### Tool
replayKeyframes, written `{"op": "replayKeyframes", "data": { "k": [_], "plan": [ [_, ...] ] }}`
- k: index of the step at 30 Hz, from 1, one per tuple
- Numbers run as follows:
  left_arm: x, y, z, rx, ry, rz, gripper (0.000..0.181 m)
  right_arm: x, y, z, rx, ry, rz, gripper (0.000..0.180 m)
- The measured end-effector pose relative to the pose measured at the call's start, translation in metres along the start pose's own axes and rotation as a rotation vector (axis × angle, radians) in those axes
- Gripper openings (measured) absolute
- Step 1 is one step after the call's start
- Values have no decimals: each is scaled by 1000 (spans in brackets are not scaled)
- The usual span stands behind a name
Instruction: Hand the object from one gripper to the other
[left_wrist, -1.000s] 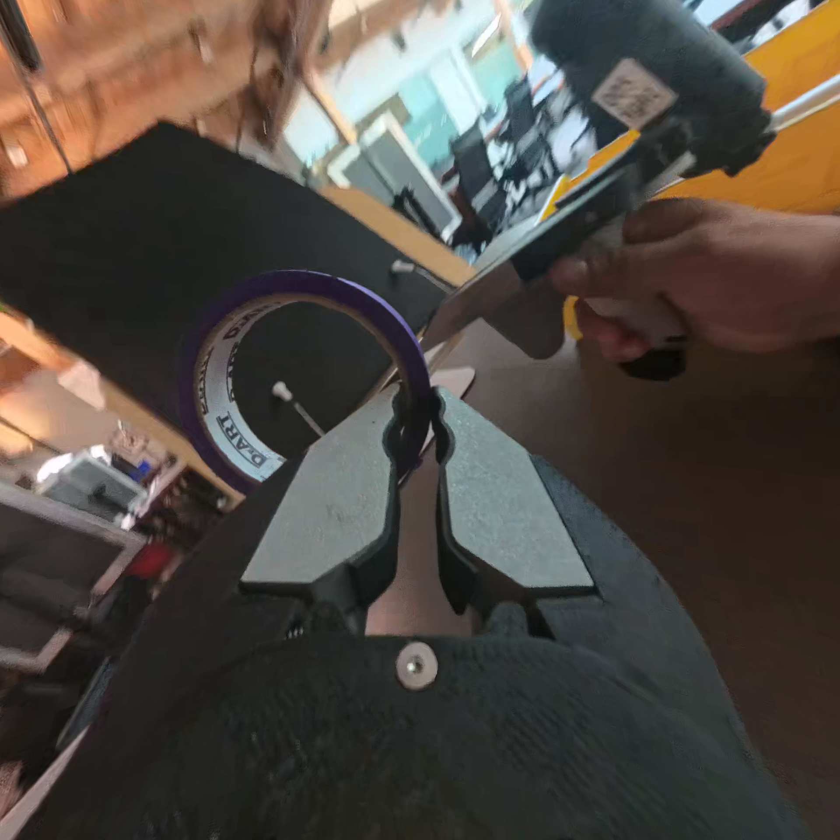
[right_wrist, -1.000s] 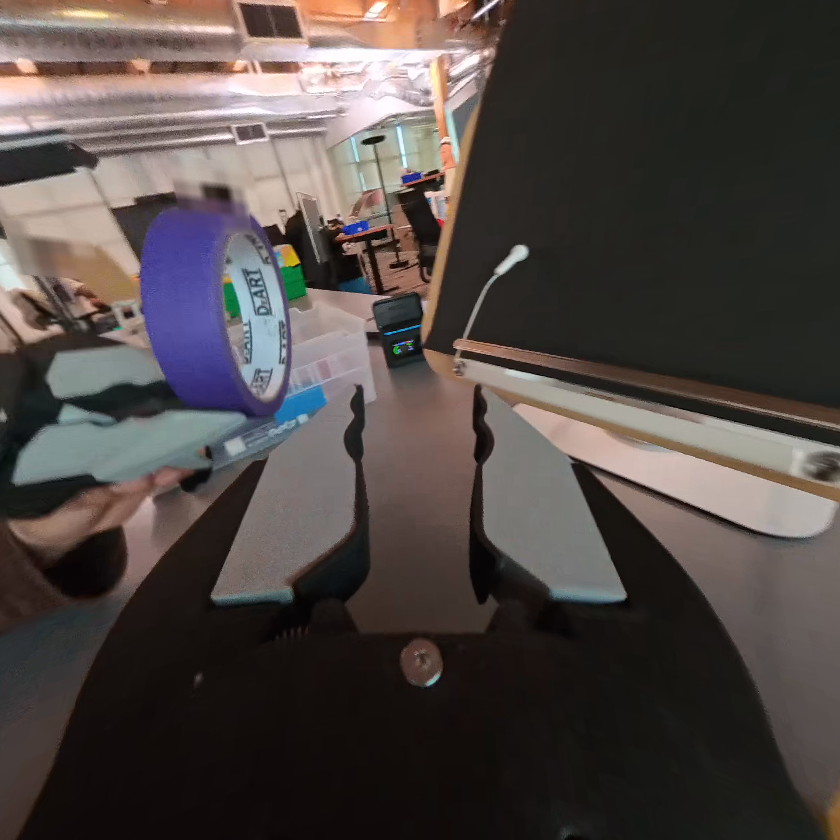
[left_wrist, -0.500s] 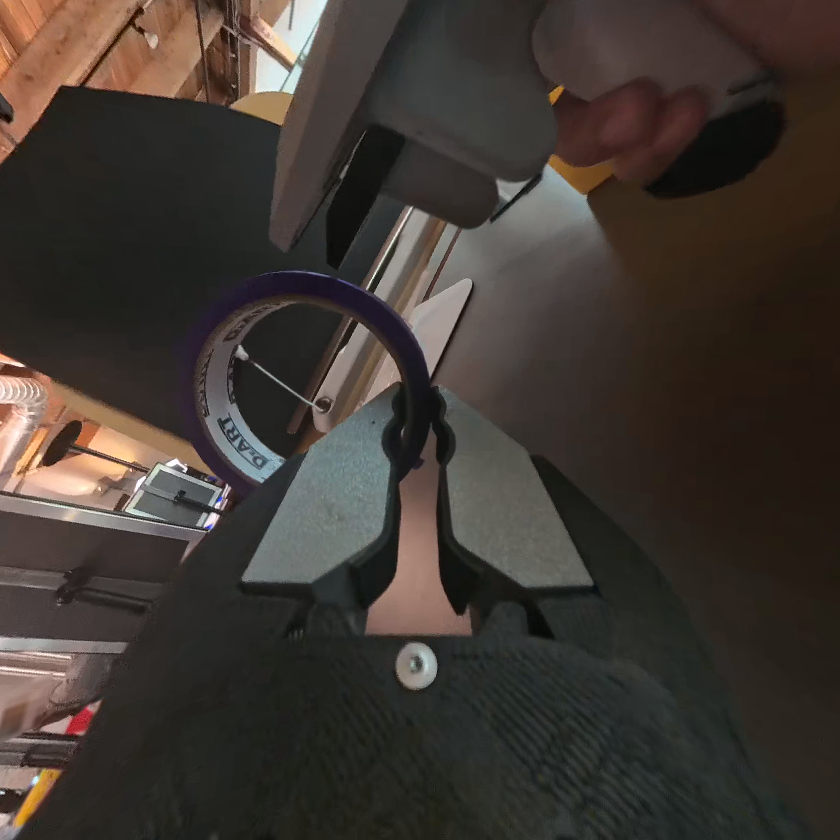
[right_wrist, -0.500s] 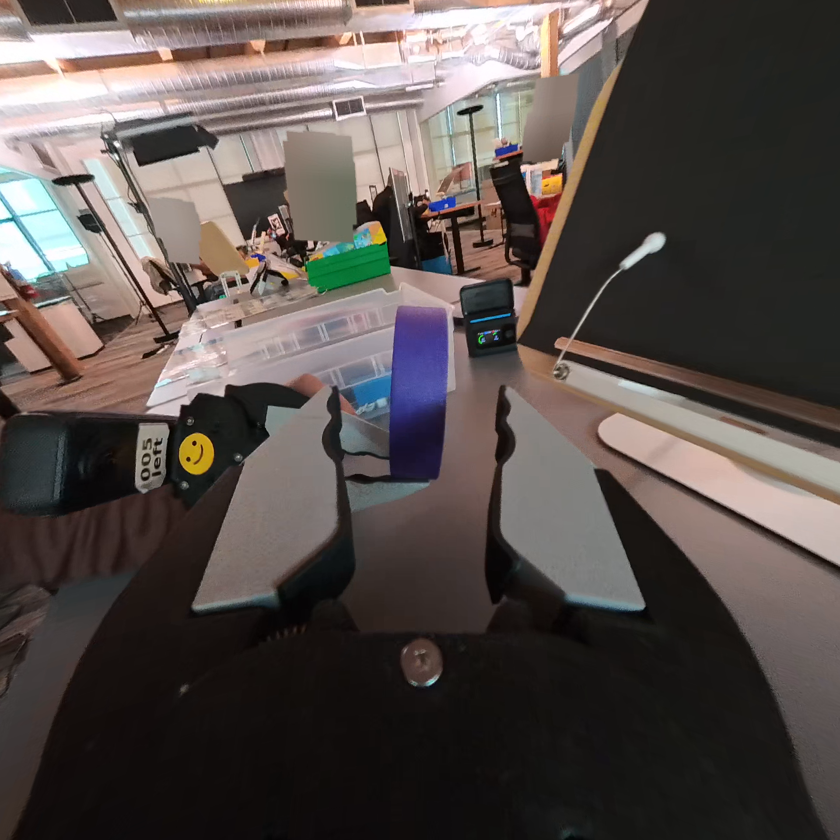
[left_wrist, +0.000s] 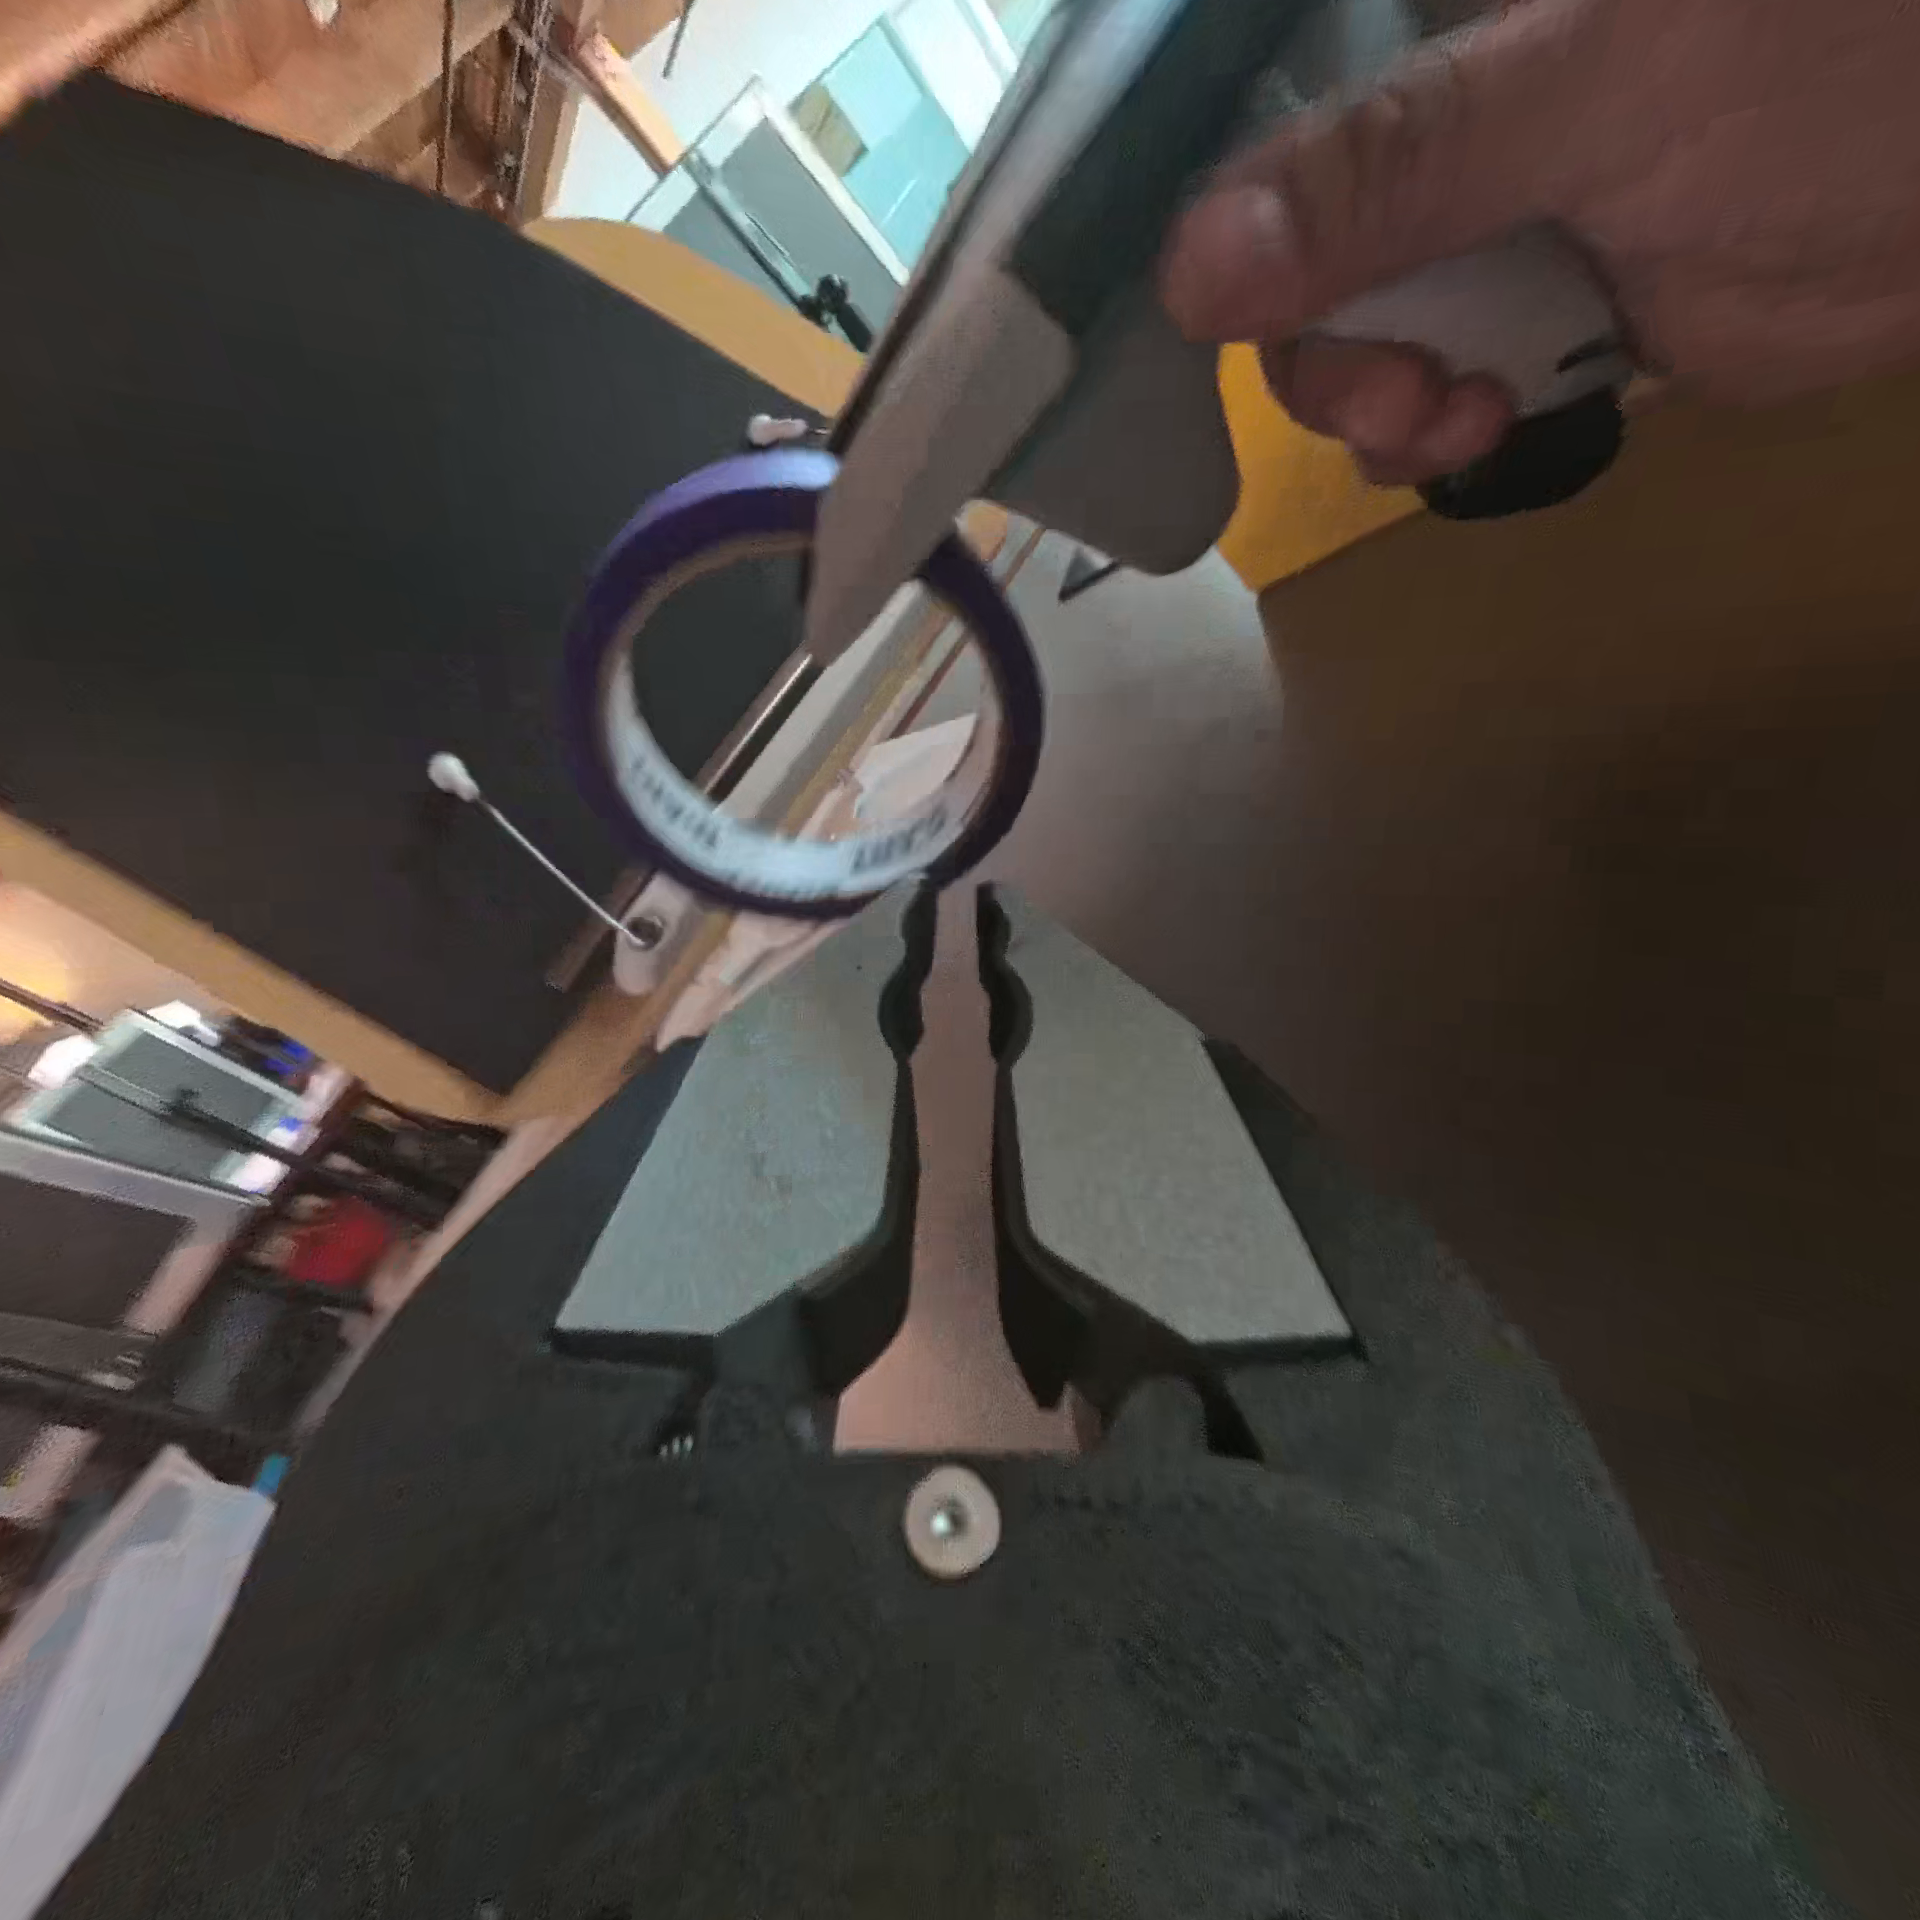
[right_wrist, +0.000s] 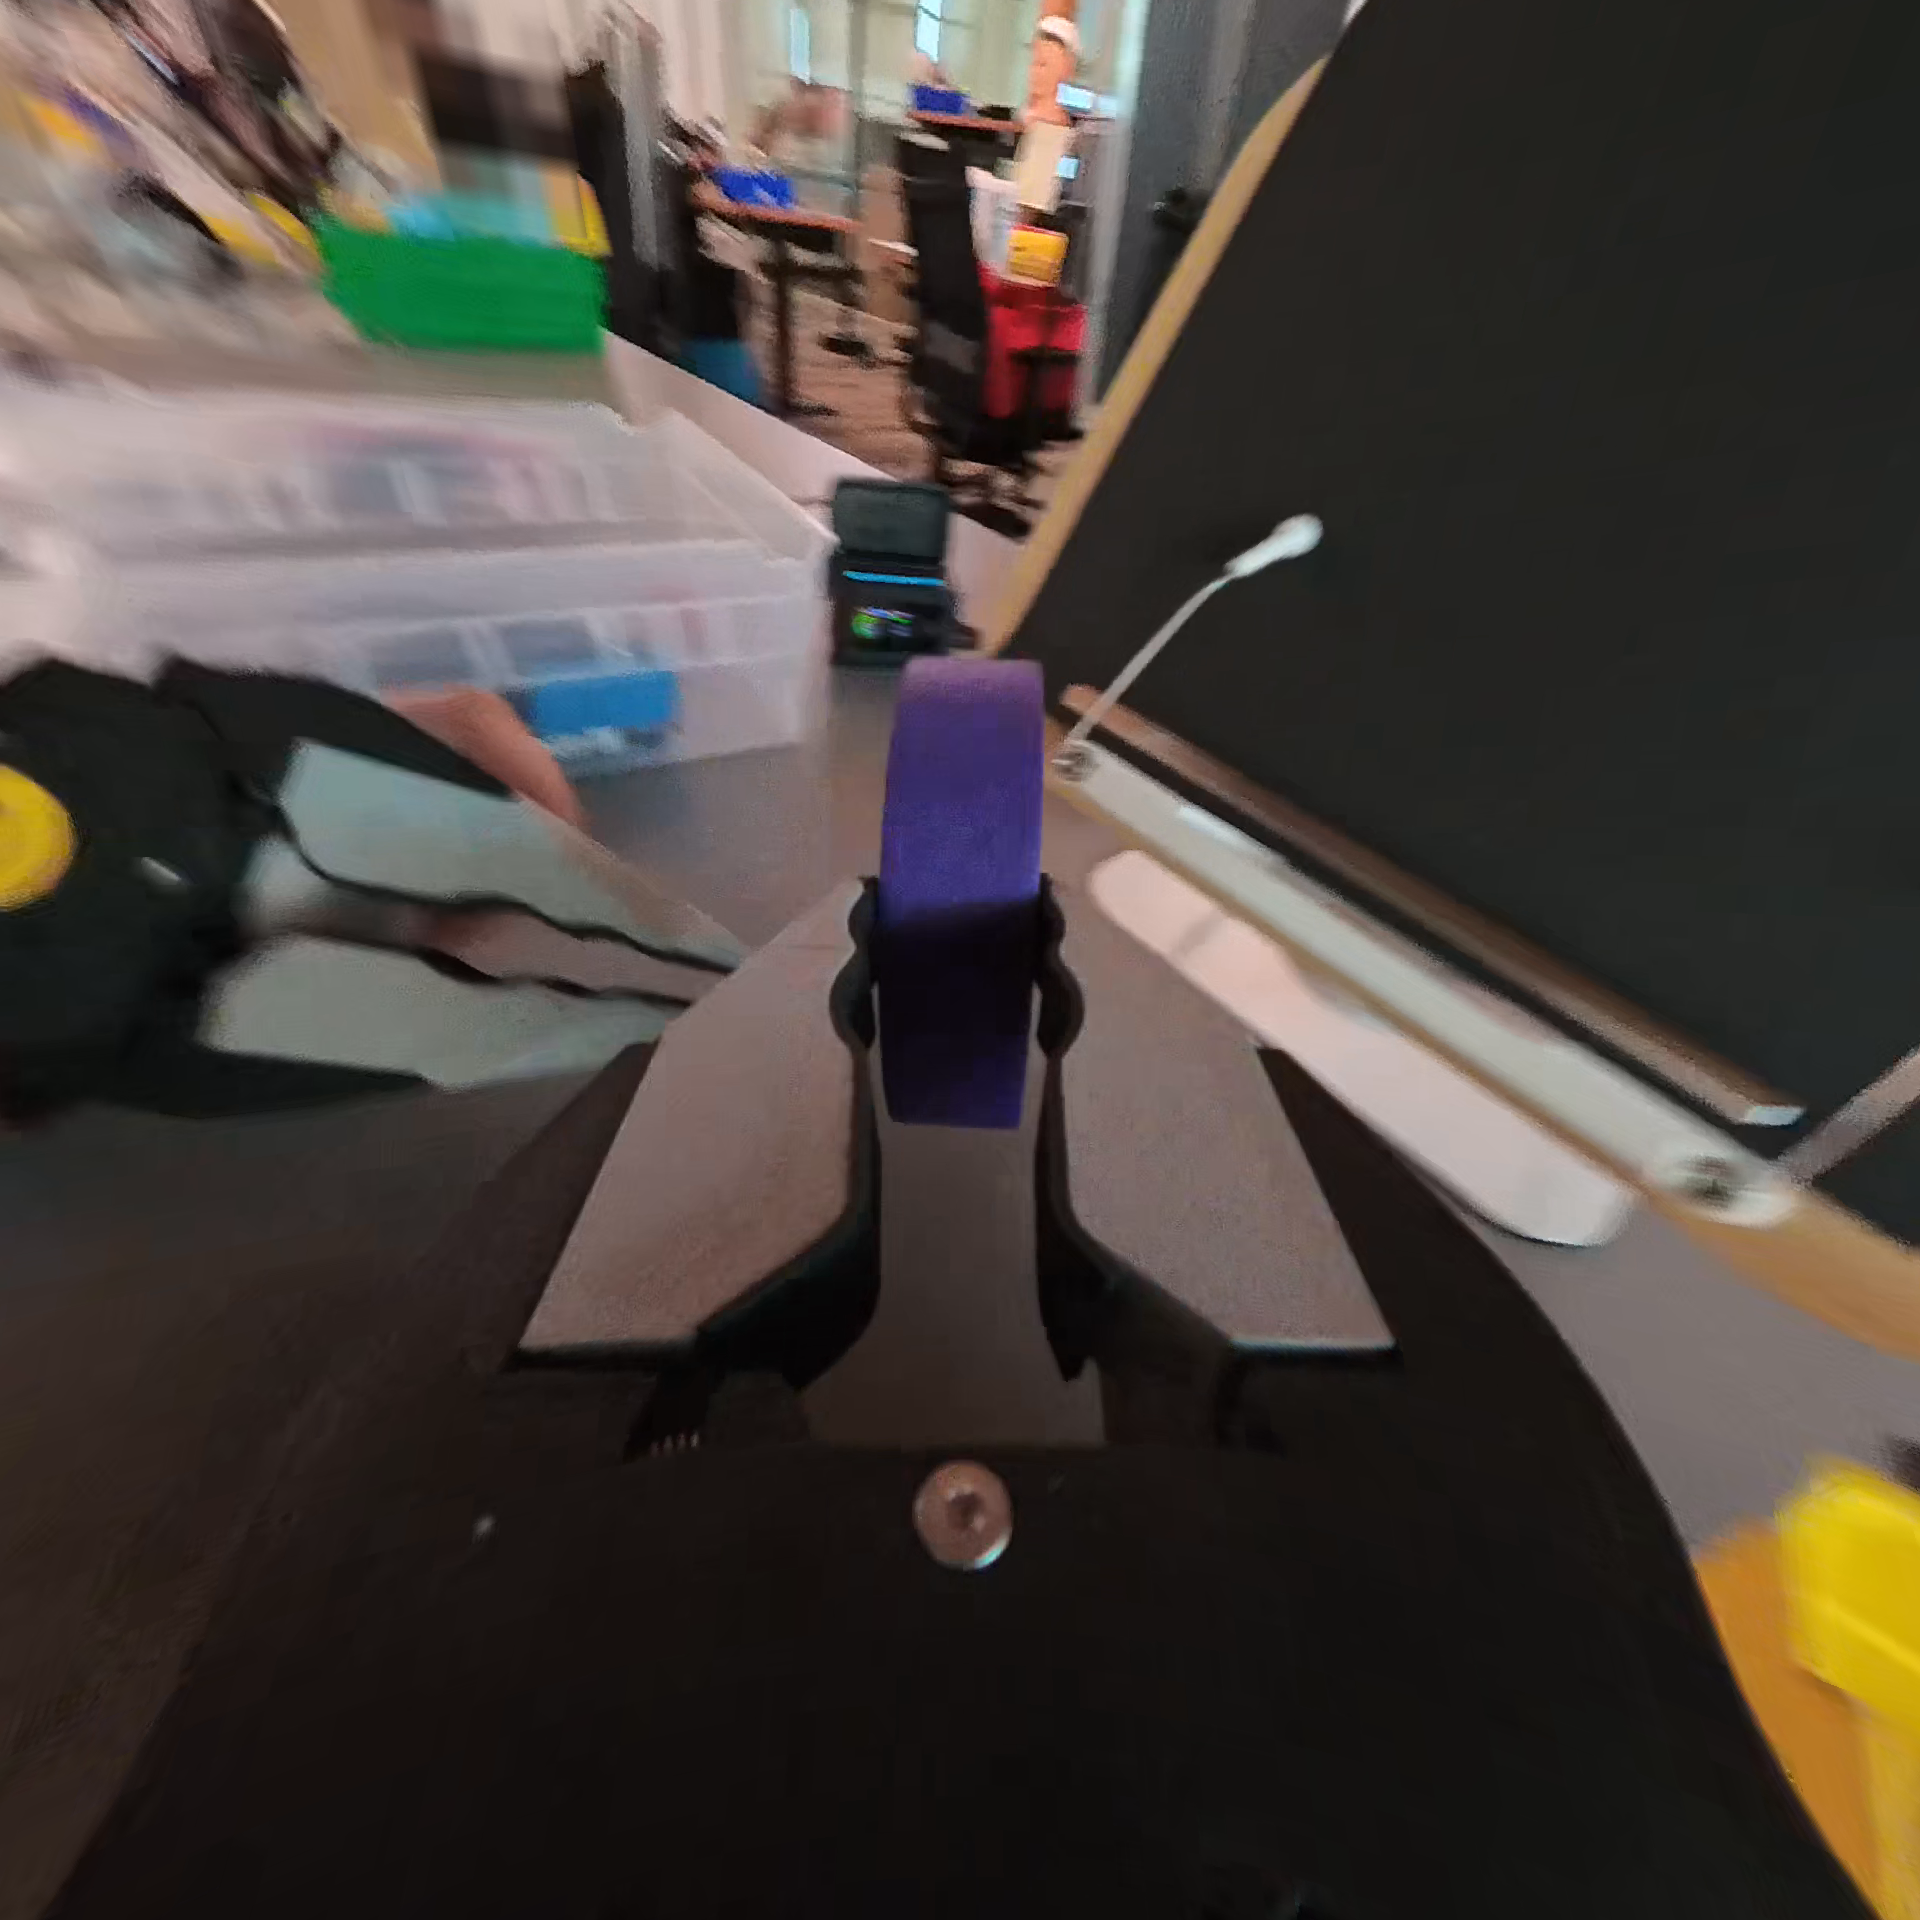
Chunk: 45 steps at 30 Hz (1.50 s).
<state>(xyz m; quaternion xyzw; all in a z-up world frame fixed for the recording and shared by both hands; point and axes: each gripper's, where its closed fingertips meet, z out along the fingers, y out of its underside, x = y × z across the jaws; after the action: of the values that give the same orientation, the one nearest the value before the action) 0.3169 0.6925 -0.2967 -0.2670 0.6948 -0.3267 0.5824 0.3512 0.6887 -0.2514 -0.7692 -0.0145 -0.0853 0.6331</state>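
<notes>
The right gripper (right_wrist: 956, 940) has its fingers closed on the near edge of a purple tape roll (right_wrist: 961, 831), a thin ring with a white printed inner core, held upright above the dark bench (right_wrist: 727, 821). The left gripper (left_wrist: 948, 906) sits just below the roll, fingers slightly parted and empty. Farther off stands a black board (right_wrist: 1558, 416).

Open-plan office, pretty blurry. Dark bench (right_wrist: 748, 821) with a big black panel (right_wrist: 1558, 416) leaning on it; left of the panel sit clear plastic organizers (right_wrist: 416, 582), a green bin (right_wrist: 457, 281) and office chairs (right_wrist: 956, 301) behind.
</notes>
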Motion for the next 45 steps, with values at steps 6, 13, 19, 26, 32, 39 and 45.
{"op": "replayKeyframes", "data": {
  "k": [6,13,19,26,32,39,45],
  "plan": [
    [-14,-12,-9,71,103,-503,36,15,-3,-7,-89,331,-502,25],
    [-23,-16,-16,115,354,-1155,72,-6,-11,-2,-86,431,-966,25],
    [-27,-12,-19,149,535,-1469,83,-35,6,7,-119,400,-1299,25],
    [-37,-4,-19,177,522,-1538,72,-79,7,12,-48,333,-1431,25],
    [-29,-1,-23,128,589,-1503,41,-93,14,14,-35,299,-1478,25],
    [-30,-7,-24,157,575,-1388,40,-88,20,14,-59,240,-1326,26],
    [-50,-6,-29,197,446,-1232,26,-77,22,2,-36,-100,-629,48]
  ]
}}
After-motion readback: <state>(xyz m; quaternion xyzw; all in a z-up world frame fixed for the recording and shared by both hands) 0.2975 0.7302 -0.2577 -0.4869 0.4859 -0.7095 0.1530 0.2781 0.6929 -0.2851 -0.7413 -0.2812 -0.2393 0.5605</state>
